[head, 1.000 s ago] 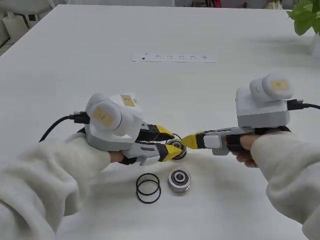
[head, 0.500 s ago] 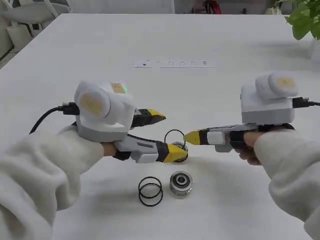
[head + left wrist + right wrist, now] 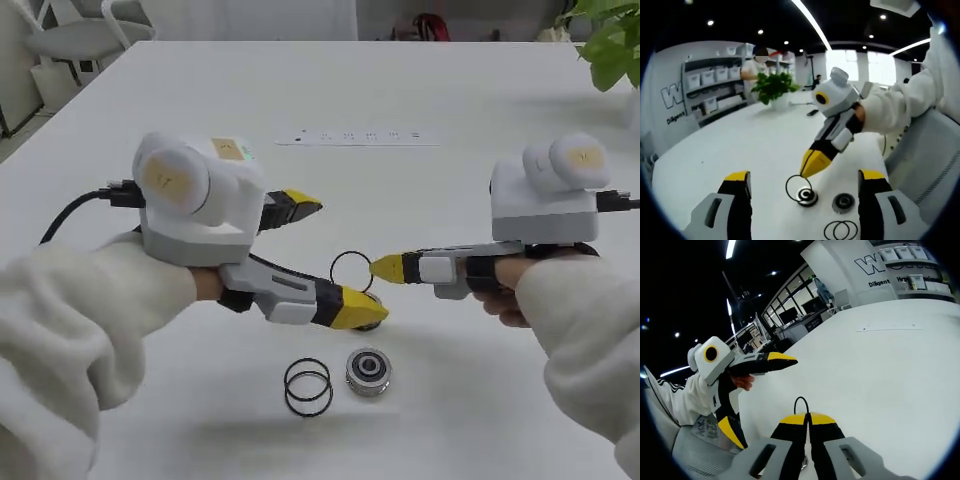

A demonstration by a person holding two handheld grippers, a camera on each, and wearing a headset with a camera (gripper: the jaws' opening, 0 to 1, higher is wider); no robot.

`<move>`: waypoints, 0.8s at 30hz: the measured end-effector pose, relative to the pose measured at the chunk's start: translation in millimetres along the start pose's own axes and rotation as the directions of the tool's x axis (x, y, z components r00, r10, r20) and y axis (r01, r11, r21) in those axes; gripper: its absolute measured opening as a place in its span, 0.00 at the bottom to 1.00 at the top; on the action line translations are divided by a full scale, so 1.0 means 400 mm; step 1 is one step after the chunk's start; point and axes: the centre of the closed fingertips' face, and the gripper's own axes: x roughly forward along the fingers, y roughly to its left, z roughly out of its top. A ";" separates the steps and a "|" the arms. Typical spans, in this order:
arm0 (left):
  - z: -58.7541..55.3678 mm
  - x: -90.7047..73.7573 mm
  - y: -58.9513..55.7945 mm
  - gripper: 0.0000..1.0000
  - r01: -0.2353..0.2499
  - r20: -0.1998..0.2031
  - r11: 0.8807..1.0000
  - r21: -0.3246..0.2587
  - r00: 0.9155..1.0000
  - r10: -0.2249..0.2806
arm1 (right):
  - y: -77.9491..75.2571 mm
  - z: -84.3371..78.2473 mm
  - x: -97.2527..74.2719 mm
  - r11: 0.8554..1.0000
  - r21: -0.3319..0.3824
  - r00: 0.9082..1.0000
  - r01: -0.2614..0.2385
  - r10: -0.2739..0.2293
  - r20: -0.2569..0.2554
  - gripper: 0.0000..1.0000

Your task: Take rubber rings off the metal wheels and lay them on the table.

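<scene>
My right gripper [image 3: 378, 268] is shut on a thin black rubber ring [image 3: 350, 270], which stands upright from its yellow tips. Its shut tips [image 3: 809, 418] pinch the ring [image 3: 801, 403] in the right gripper view too. Below the ring lies a metal wheel [image 3: 806, 196]; whether they touch I cannot tell. My left gripper [image 3: 350, 260] is open, one jaw above and one low in front of that wheel [image 3: 370, 324], holding nothing. A second wheel [image 3: 368, 370] lies nearer me, beside two loose rings [image 3: 308, 385] flat on the table. The left gripper view shows my left gripper [image 3: 804, 176] with its jaws wide apart.
A white power strip [image 3: 355, 137] lies farther back on the white table [image 3: 450, 90]. A potted plant [image 3: 605, 45] stands at the far right. A black cable [image 3: 75, 210] trails from my left gripper. A chair [image 3: 85, 35] stands beyond the far left corner.
My left gripper has opened and let go of the wheel. My right gripper has drawn the ring up and away from the wheel. The camera has also shifted.
</scene>
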 end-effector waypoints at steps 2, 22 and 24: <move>0.012 -0.015 0.002 0.89 -0.006 0.012 1.000 -0.005 1.000 0.006 | 0.005 0.003 0.001 1.000 -0.005 1.000 -0.005 0.005 0.001 0.00; 0.055 -0.176 0.023 1.00 -0.084 0.062 0.996 -0.023 0.994 0.086 | 0.066 0.014 0.016 0.997 -0.044 0.998 -0.068 0.068 -0.010 0.00; 0.039 -0.188 0.013 1.00 -0.083 0.050 0.996 -0.024 0.995 0.084 | 0.072 0.012 0.019 0.996 -0.046 0.997 -0.075 0.074 -0.015 0.00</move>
